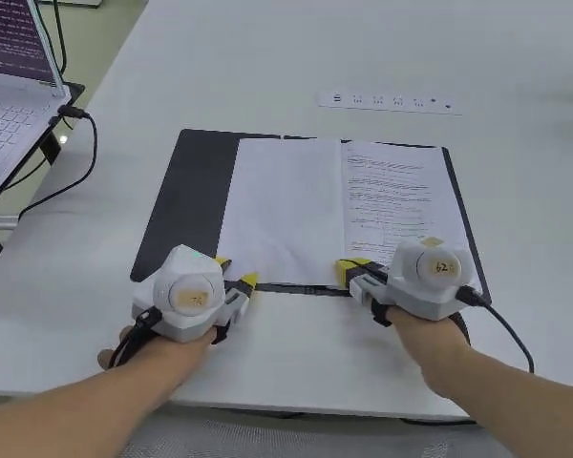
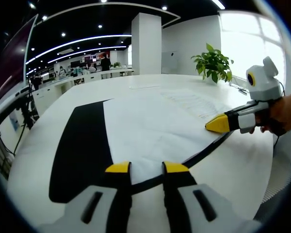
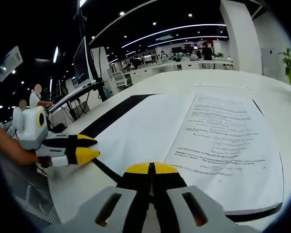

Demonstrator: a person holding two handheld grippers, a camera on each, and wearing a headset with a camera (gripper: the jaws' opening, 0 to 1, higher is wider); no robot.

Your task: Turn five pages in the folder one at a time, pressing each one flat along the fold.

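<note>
Now, at the near edge of the folder [image 1: 186, 191], the left gripper [image 2: 146, 168] has its fingers released, the right gripper [image 3: 153, 168] clenched.

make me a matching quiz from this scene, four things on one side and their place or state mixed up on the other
1 left claw
2 right claw
3 laptop
4 power strip

a beyond the far edge of the folder
b jaws shut
c jaws apart
d off to the left of the folder

Pairs: 1-c, 2-b, 3-d, 4-a
</note>
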